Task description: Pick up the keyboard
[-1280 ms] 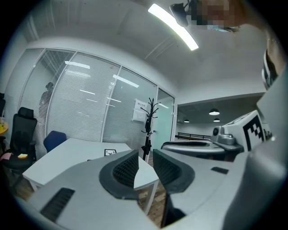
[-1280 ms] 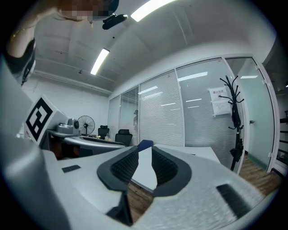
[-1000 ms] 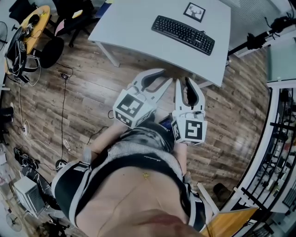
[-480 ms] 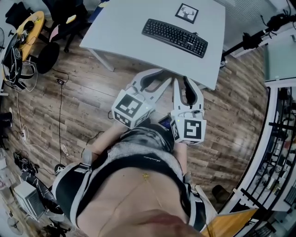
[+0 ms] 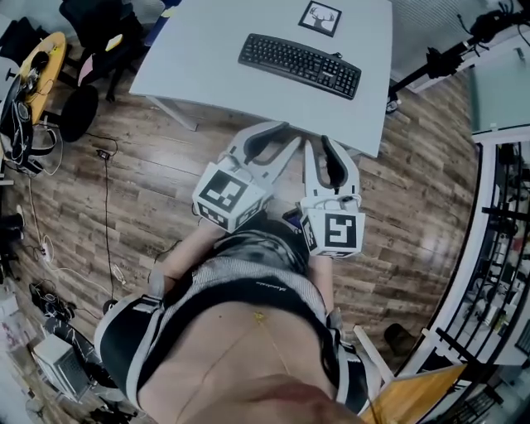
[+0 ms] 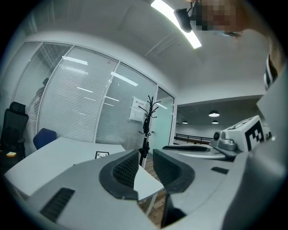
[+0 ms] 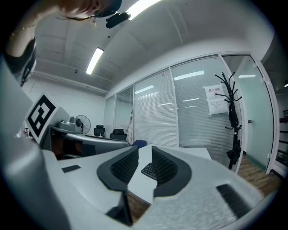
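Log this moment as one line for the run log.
phase: pre-grasp | keyboard: on table, untouched | left claw: shut, empty | right claw: shut, empty | both: level, facing table

One keyboard and one picture card lie on the single worktop. There are two grippers, the left gripper and the right gripper, each with two fingers. Around the room are one coat stand, one fan, two black chairs and one blue chair.

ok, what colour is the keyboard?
Black keyboard; shows best in the head view, on the white table.
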### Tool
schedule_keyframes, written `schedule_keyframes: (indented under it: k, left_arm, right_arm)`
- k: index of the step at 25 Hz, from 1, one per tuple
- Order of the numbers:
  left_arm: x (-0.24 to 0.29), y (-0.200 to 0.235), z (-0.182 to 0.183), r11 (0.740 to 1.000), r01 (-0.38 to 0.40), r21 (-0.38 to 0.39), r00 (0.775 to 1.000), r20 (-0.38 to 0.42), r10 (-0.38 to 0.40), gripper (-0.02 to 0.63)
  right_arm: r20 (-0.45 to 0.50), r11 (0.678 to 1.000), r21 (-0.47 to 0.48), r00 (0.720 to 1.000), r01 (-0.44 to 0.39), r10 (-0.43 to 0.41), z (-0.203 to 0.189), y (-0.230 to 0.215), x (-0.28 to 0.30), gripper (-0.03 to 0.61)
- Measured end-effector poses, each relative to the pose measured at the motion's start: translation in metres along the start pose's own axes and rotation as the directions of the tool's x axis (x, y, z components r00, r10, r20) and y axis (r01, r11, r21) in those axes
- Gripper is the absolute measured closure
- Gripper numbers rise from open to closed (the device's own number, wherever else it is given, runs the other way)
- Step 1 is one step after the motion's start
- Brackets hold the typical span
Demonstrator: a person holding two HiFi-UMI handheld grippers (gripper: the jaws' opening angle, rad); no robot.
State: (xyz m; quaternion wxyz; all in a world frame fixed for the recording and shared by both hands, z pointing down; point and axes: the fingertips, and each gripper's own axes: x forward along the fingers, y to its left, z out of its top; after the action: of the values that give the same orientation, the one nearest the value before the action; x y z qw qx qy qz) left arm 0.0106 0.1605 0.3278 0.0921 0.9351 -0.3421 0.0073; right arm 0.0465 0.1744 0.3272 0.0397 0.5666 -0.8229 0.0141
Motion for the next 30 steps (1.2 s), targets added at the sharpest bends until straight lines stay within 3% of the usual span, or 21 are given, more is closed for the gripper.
schedule_keyframes:
  k: [30]
  left_arm:
    - [0.091,0.074,0.015,0.988,0.157,-0.006,0.988,-0.015,-0.157,0.519]
  right_arm:
    - [-0.009,0.993,0.013,0.993,0.120,-0.119,0.002,-0.054,0.100,0.485]
